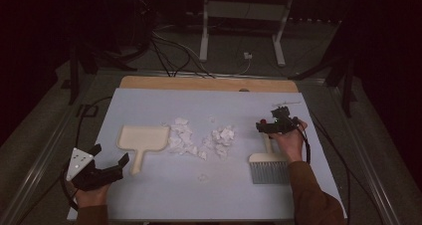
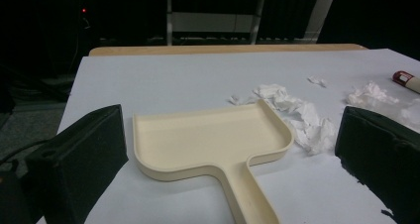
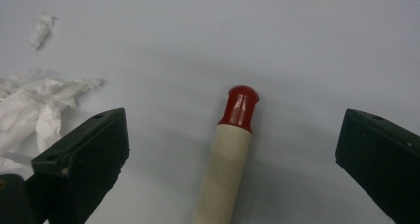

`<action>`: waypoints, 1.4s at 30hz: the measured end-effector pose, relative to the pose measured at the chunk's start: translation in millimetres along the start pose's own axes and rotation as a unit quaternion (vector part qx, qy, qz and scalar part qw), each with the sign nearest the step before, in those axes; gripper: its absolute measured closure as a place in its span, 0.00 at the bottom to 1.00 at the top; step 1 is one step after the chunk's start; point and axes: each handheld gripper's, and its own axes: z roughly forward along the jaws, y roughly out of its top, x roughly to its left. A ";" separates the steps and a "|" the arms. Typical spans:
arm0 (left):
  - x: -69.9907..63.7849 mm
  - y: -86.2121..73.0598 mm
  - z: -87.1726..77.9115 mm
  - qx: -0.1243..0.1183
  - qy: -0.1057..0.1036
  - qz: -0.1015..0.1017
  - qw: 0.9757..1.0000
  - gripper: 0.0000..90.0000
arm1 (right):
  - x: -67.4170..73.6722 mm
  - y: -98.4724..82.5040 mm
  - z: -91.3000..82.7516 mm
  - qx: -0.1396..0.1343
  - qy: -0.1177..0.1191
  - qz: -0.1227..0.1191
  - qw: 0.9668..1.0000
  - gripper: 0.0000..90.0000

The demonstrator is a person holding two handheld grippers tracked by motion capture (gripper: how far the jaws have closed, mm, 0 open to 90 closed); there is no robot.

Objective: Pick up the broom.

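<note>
R gripper [image 1: 275, 126] hovers over brush [image 1: 268, 161] handle, fingers wide, holding nothing. L gripper [image 1: 105, 161] fingers wide too, near dustpan [image 1: 143, 138] handle. Brush lies flat on desk [image 1: 164, 195], R of paper scraps [image 1: 199, 138]; long axis runs near-far, red tip far, bristles toward person. To grip well: drop lower, centre handle btwn fingers, close behind red cap.
</note>
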 end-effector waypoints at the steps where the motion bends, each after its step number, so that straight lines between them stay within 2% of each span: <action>1: 0.0 0.0 0.0 0.000 0.000 0.000 1.000 0.01 | -0.4 -0.4 0.8 0.004 0.003 0.001 1.000 0.03; 4: -0.2 0.1 -0.1 0.000 0.000 0.000 1.000 0.01 | -0.5 -1.4 3.3 0.015 0.011 0.002 1.000 0.06; 5: -0.3 0.1 -0.1 0.000 0.000 0.000 1.000 0.01 | 0.5 -2.7 5.3 0.020 0.011 0.006 1.000 0.13; 6: -0.3 0.1 -0.1 0.000 0.000 0.000 1.000 0.01 | 0.5 -2.7 5.3 0.020 0.011 0.006 1.000 0.13; 7: -0.2 0.0 0.0 0.000 0.000 0.000 1.000 0.01 | 1.5 -3.9 7.9 0.026 0.010 0.007 1.000 0.20; 8: -0.1 0.1 -0.1 0.000 0.000 0.000 1.000 0.01 | 1.5 -3.9 7.9 0.026 0.010 0.007 1.000 0.20; 10: 0.2 0.1 -0.3 -0.001 0.001 -0.001 1.000 0.01 | 4.0 -5.2 12.2 0.039 -0.004 0.012 0.999 0.33; 11: 0.2 0.1 -0.3 -0.001 0.001 -0.001 1.000 0.01 | 4.0 -5.2 12.2 0.039 -0.004 0.012 0.999 0.33; 14: 0.5 -0.1 -0.3 -0.001 0.001 -0.002 1.000 0.01 | 5.3 -6.7 16.0 0.048 -0.019 0.021 0.998 0.45; 21: 0.3 -0.1 -0.2 -0.001 0.001 -0.001 1.000 0.01 | 6.6 -10.2 21.4 0.063 -0.030 0.024 0.997 0.54; 23: 0.3 -0.2 -0.3 0.000 0.001 -0.001 1.000 0.01 | 6.9 -12.4 23.7 0.068 -0.033 0.025 0.997 0.61; 25: 0.3 -0.2 -0.3 0.000 0.001 -0.001 1.000 0.01 | 7.4 -13.1 24.8 0.072 -0.034 0.024 0.997 0.64; 27: 0.3 -0.1 -0.4 0.000 0.001 -0.001 1.000 0.01 | 8.6 -13.5 25.9 0.076 -0.042 0.016 0.996 0.69; 30: -0.1 -0.2 -0.2 0.000 0.000 0.000 1.000 0.01 | 9.4 -13.2 25.8 0.078 -0.045 0.017 0.996 0.70; 36: 0.1 -0.2 -0.4 0.000 0.001 -0.001 1.000 0.01 | 13.2 -11.5 25.8 0.084 -0.060 0.041 0.994 0.75; 38: 0.3 -0.1 -0.7 -0.001 0.001 -0.001 1.000 0.01 | 14.0 -11.1 25.6 0.084 -0.069 0.033 0.993 0.77; 42: 0.4 -0.4 -0.3 0.000 0.001 -0.002 1.000 0.01 | 11.1 -11.5 21.5 0.074 -0.067 0.043 0.994 0.77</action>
